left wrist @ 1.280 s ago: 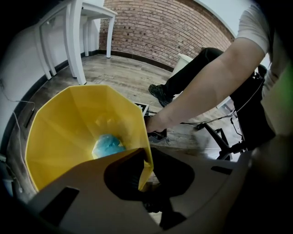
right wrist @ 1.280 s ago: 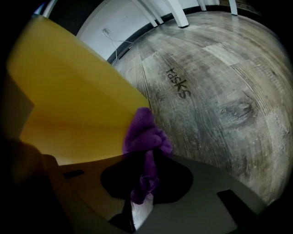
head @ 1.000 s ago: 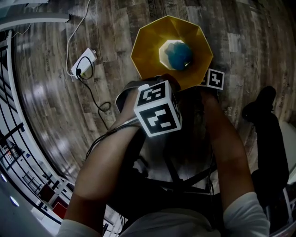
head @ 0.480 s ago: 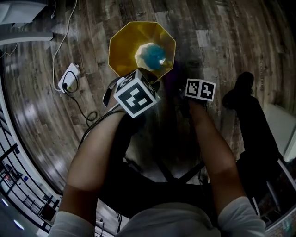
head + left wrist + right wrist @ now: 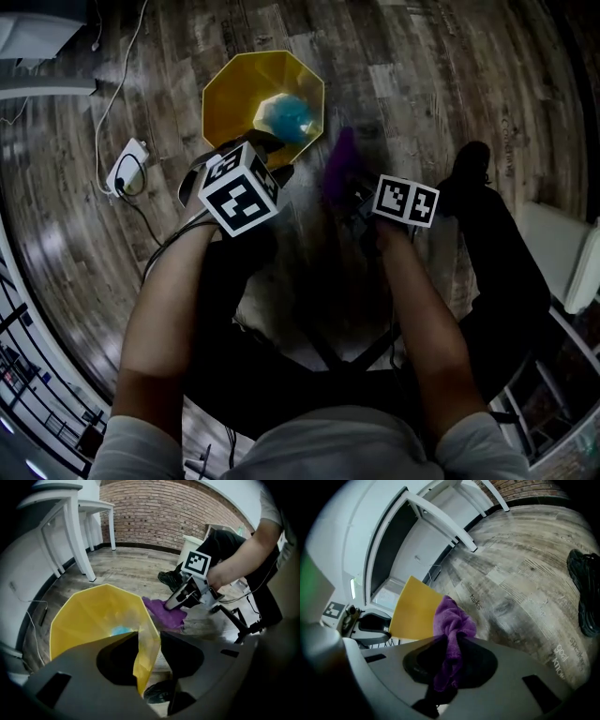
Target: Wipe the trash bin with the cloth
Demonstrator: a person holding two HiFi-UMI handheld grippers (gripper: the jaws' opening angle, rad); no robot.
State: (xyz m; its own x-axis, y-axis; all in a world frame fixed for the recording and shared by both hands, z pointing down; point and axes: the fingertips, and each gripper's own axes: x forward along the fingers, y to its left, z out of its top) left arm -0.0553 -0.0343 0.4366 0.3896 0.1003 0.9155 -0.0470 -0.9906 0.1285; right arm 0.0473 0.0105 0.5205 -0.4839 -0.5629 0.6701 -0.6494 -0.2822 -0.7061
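Two notes: right gripper clamps the limp cloth mid-bunch; jaws of the left gripper have just been opening, with the thin rim of the trash bin loose between them, and the bin looks light and tippy.

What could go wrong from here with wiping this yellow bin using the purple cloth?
The left gripper has just been opening its jaws around the wall of the yellow faceted plastic trash bin; unheld, it may slide or tip when wiped.
The purple cloth sits bunched in the right gripper and could slip out under pressure.
The white power adapter and cable lie near the bin; a shoved bin could snag them.
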